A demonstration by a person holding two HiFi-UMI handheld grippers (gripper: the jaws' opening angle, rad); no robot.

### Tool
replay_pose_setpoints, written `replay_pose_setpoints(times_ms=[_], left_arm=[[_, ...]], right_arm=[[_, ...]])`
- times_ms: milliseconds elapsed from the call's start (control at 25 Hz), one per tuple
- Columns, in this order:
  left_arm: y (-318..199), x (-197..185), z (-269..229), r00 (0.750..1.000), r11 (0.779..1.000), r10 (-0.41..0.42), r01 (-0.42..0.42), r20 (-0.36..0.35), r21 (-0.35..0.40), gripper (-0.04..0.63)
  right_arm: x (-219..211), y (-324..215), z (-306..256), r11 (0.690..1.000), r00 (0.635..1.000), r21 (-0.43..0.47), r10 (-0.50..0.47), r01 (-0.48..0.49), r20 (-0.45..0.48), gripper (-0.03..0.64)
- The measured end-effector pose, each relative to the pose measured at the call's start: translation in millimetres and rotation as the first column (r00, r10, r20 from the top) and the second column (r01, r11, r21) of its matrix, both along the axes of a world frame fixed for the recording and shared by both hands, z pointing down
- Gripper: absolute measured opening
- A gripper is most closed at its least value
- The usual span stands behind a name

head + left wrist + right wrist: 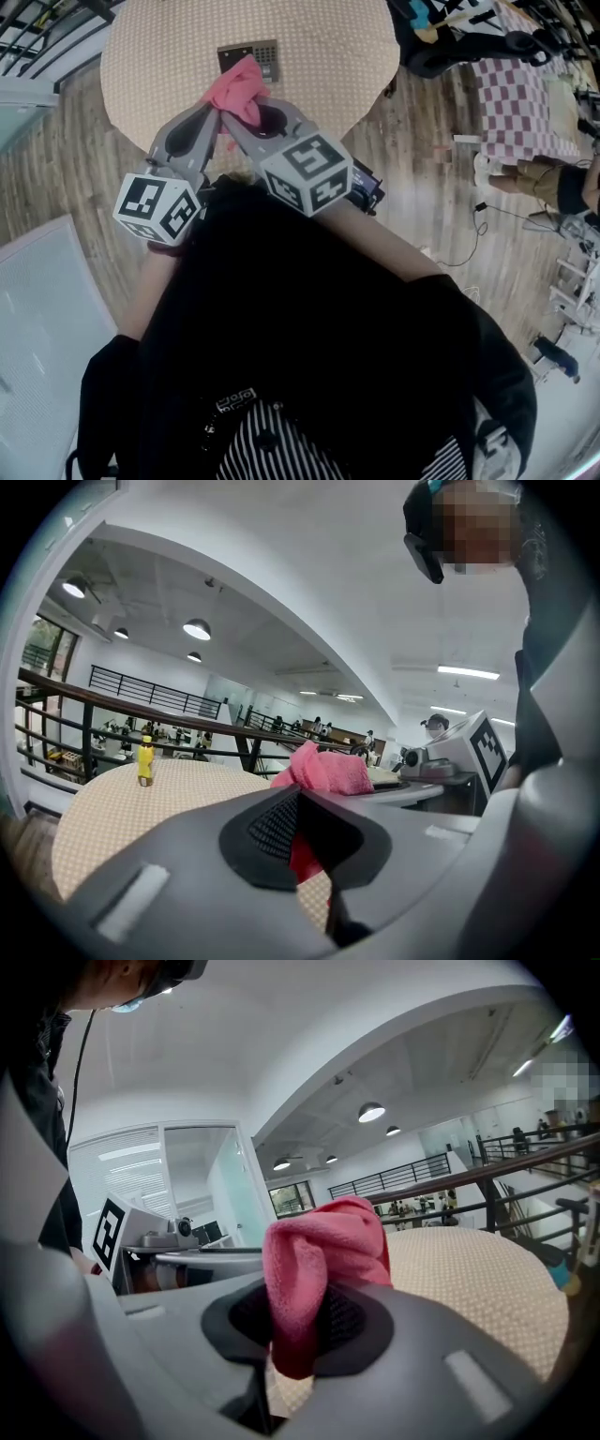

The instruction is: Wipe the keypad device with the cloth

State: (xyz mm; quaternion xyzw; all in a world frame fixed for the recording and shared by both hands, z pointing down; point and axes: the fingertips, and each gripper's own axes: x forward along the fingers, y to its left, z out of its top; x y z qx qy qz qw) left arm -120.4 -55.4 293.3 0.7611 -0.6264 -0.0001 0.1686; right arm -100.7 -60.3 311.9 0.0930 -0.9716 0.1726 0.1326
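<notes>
A bunched pink cloth (pixel 240 88) hangs over the near part of the round beige table (pixel 309 56). It partly covers the dark keypad device (pixel 255 54) lying flat behind it. My left gripper (pixel 214 109) and right gripper (pixel 236 118) meet at the cloth from below. In the left gripper view the left gripper (pixel 302 829) is shut, with the pink cloth (pixel 323 769) pinched between its pads. In the right gripper view the right gripper (pixel 300 1321) is shut on the same cloth (pixel 319 1251), which bulges above the jaws. Neither gripper view shows the keypad.
A small yellow bottle (pixel 145 761) stands on the table's far left side. Past the table are a checkered cover (pixel 525 103), a seated person (pixel 562 183), cables on the wood floor (pixel 459 253) and a white panel (pixel 37 309). A railing (pixel 141 714) runs behind.
</notes>
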Motion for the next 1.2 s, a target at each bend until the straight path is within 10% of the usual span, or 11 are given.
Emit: replay_pose_setpoints(times_ms=[1200], left_arm=[[-83, -118, 72, 0.921, 0.929, 0.324, -0.353, -0.217, -0.109, -0.008]], right_arm=[[-117, -76, 69, 0.952, 0.934, -0.048, 0.285, -0.302, -0.215, 0.075]])
